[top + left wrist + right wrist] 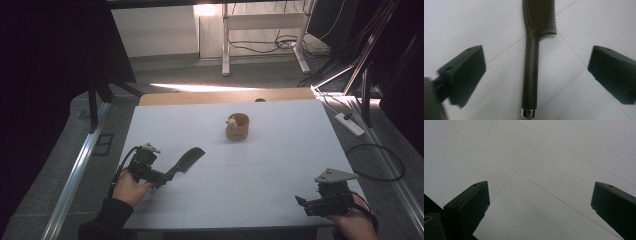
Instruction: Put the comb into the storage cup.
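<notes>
Left tongs (534, 75) spread wide, comb (531, 70) handle lying loose between the jaws — bench (240, 165) at seven o'clock. Right tongs (539, 207) spread, nothing between. To regrip: centre on mid-handle, stay off the teeth — close squarely.

A dark comb (532, 60) lies flat on the pale surface (474, 22), running straight up the middle of the left gripper view. Its slim handle ends in a small silver cap (528, 113) near the bottom edge, and its fine teeth fan out toward the top right. The left gripper (536, 72) stands with its 2 black fingers (466, 72) spread wide, 1 on each side of the handle and well clear of it. Thin seam lines cross the surface.
</notes>
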Action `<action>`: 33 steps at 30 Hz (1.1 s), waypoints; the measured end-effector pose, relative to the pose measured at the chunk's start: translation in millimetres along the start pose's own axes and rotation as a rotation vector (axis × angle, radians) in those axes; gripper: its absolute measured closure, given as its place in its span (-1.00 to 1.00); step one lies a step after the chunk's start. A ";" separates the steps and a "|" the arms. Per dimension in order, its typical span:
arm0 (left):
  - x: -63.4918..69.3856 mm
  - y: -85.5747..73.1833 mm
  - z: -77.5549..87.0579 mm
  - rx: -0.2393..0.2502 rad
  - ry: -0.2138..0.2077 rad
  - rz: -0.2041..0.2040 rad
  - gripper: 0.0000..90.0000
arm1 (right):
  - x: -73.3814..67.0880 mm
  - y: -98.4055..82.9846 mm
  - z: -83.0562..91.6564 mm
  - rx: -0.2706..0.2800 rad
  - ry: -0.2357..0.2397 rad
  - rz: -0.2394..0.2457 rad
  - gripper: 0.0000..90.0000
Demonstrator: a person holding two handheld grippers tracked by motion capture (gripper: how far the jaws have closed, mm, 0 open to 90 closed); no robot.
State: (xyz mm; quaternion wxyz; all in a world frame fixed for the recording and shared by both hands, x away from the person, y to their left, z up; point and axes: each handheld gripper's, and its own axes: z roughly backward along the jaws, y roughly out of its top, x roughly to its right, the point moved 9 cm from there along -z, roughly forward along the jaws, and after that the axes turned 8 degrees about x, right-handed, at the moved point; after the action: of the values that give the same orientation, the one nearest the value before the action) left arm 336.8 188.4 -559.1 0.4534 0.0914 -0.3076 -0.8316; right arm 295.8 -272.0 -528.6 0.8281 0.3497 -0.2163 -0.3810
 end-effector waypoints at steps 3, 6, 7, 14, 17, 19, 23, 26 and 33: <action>1.4 0.5 -2.7 -0.021 -0.004 -0.006 -1.00 | 0.0 0.0 -0.1 0.000 -0.001 0.000 -0.95; 2.9 2.3 -5.3 -0.030 -0.007 -0.014 -1.00 | -0.1 -0.1 -0.2 -0.002 0.000 0.000 -0.95; 3.1 2.8 -6.6 -0.031 -0.006 -0.014 -1.00 | -0.1 -0.2 -0.2 -0.002 0.000 0.000 -0.95; 0.6 4.0 -11.8 -0.036 0.011 -0.025 -1.00 | -0.2 -0.3 -0.3 -0.004 0.001 0.002 -0.95; -1.4 1.9 -14.2 -0.045 0.013 -0.027 -1.00 | -0.3 -0.3 -0.4 -0.004 0.002 0.002 -0.95; -2.4 0.3 -16.6 -0.052 0.016 -0.027 -1.00 | -0.3 -0.4 -0.4 -0.005 0.002 0.002 -0.95; -3.4 -3.5 -25.2 -0.076 0.023 -0.040 -1.00 | -0.4 -0.5 -0.5 -0.007 0.003 0.003 -0.95; -3.6 -4.4 -31.7 -0.089 0.030 -0.049 -1.00 | -0.5 -0.6 -0.6 -0.008 0.004 0.004 -0.95; -3.3 -7.6 -44.1 -0.124 0.033 -0.063 -1.00 | -0.6 -0.7 -0.6 -0.009 0.005 0.005 -0.95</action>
State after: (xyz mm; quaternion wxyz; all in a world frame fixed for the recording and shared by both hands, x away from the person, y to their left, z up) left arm 352.4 175.2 -599.0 0.4367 0.0866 -0.2451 -0.8612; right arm 295.5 -271.6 -529.5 0.8311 0.3465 -0.2137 -0.3789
